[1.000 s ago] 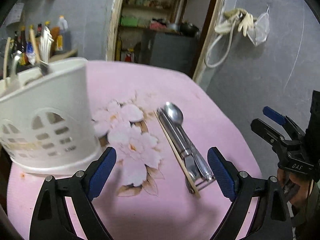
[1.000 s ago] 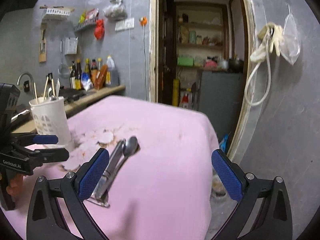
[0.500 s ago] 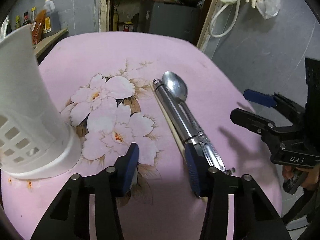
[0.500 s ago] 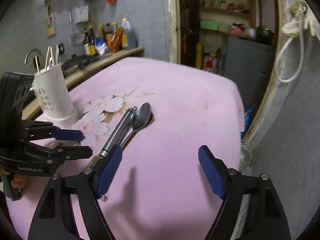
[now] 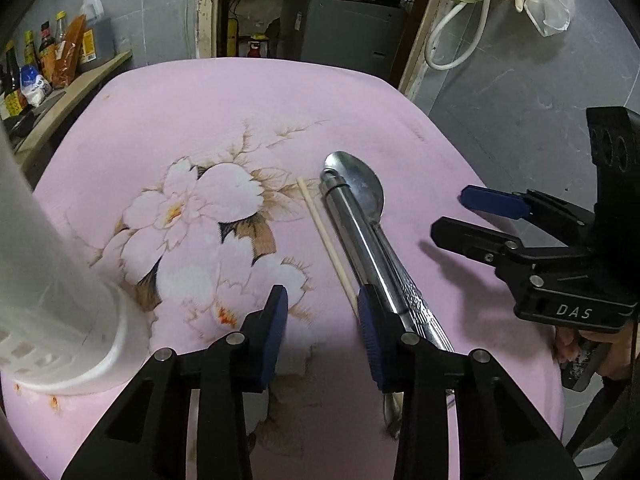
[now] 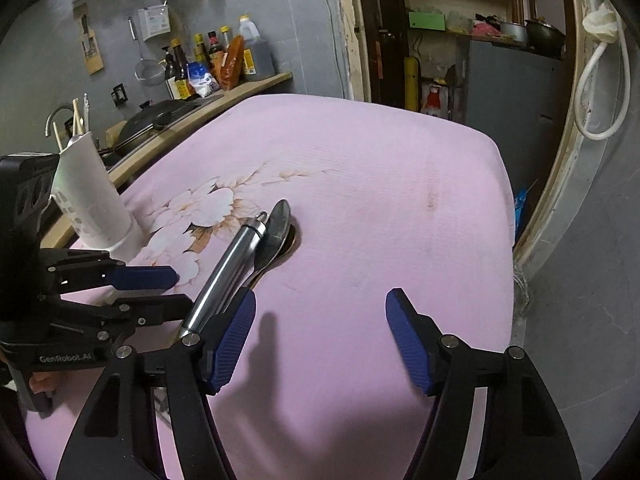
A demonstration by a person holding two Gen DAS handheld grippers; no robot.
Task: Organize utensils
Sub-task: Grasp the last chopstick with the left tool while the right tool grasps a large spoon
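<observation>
Since a second ago both grippers have dropped closer to the pink cloth and their jaws have narrowed, the left much more than the right.

From the left wrist, the left gripper (image 5: 322,322) sits low over the flowered tablecloth (image 5: 192,128), jaws apart by a small gap with nothing between them. Its right pad (image 5: 370,332) lies against the near part of the utensil bundle: a pale chopstick (image 5: 326,240) on the left, a steel cylindrical handle (image 5: 360,236) in the middle, and the spoon (image 5: 366,192) on the right. The bundle runs away from the jaws at a slant, just outside the gap. A white utensil holder (image 5: 48,288) fills the left edge, cut off above. The right gripper (image 5: 496,220) hovers beside the spoon, apart from it.

From the right wrist, the right gripper (image 6: 320,336) is spread wide over bare cloth, nothing held. The steel handle (image 6: 224,276) and spoon (image 6: 280,224) lie left of its left pad (image 6: 230,340), outside the gap. This view shows the whole holder (image 6: 94,204) with sticks rising from its top, and the left gripper (image 6: 176,292) seen side-on; the chopstick cannot be made out here.
</observation>
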